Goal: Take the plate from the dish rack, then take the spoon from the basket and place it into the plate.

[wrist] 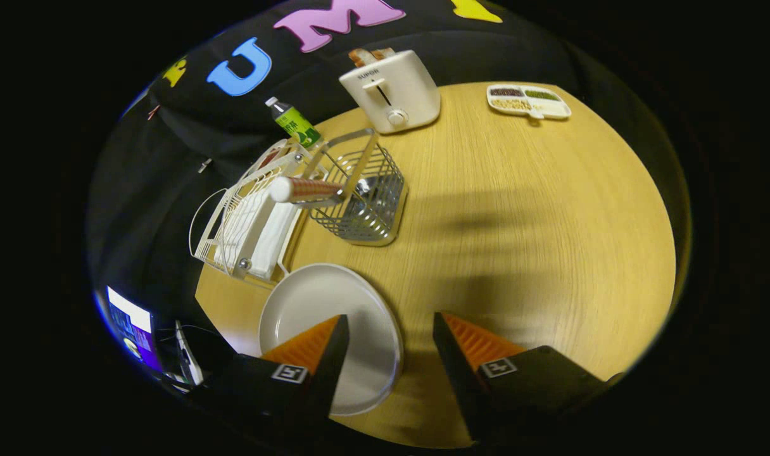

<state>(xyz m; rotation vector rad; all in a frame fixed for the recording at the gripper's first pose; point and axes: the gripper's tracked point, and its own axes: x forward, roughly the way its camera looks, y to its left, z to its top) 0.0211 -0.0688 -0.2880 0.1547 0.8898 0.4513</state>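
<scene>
1. Gripper view: gripper [388, 329] jaws stand wide apart, nothing held between them; bare bench [518, 209] surface shows in the gap.
2. Plate [315, 304] lies flat on the bench, out of the dish rack [246, 228]; the left jaw overlaps its near part, and its rim reaches just into the gap between the jaws.
3. Dish rack sits just beyond the plate, ahead and left of the jaws, at the bench edge.
4. Wire basket [366, 202] stands beside the rack, beyond the jaws, handle up.
5. Spoon [309, 189] is in the basket; its long axis runs roughly crosswise to the jaws, handle end pointing out over the rack, bowl end hidden in the basket.
6. Farther off: toaster [391, 92], bottle [294, 122], divided tray [529, 101].
</scene>
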